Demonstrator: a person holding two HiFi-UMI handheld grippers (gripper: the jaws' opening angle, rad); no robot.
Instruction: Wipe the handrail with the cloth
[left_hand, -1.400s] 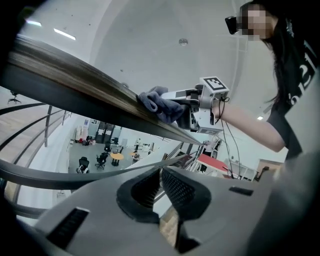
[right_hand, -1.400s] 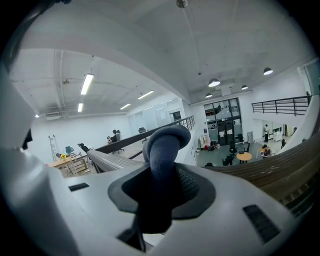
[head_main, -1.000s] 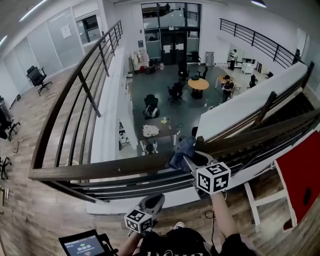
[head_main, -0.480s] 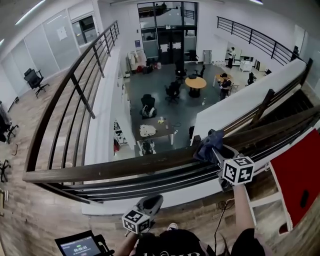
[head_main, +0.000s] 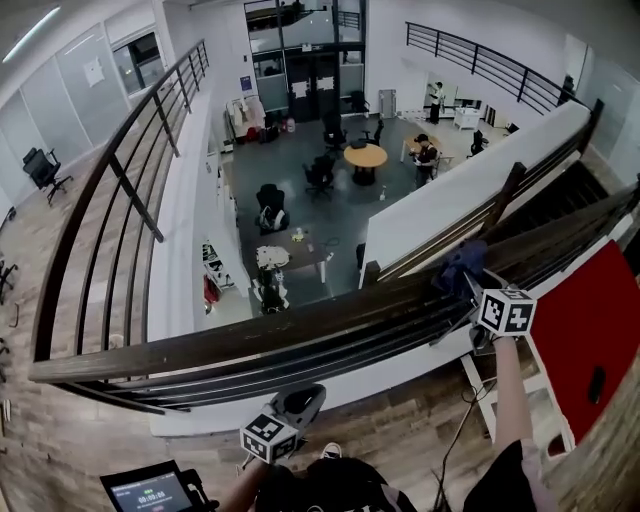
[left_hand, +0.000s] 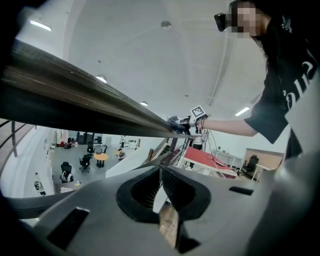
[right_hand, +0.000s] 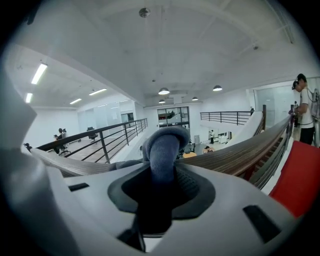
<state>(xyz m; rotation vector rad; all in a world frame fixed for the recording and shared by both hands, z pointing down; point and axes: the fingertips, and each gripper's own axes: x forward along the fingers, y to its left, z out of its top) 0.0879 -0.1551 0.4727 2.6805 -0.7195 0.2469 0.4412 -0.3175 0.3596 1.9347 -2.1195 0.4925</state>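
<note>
The right gripper (head_main: 470, 280) has slid the cloth (head_main: 456, 262) along the handrail (head_main: 250, 340) toward 3 o'clock, its fingers clamped on it, so more rail looks wiped. The left gripper (head_main: 300, 402) hangs at 6 o'clock, fingers closed, empty.

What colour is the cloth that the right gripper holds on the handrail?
Dark blue-grey, with no pattern. The cloth shows best in the right gripper view.

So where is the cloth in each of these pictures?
Head view: cloth right of centre, on the handrail.
Left gripper view: cloth small, mid-picture, far along the handrail.
Right gripper view: cloth dead centre, pinched between the jaws.
Shared landmark: the handrail, seen in all three views.
</note>
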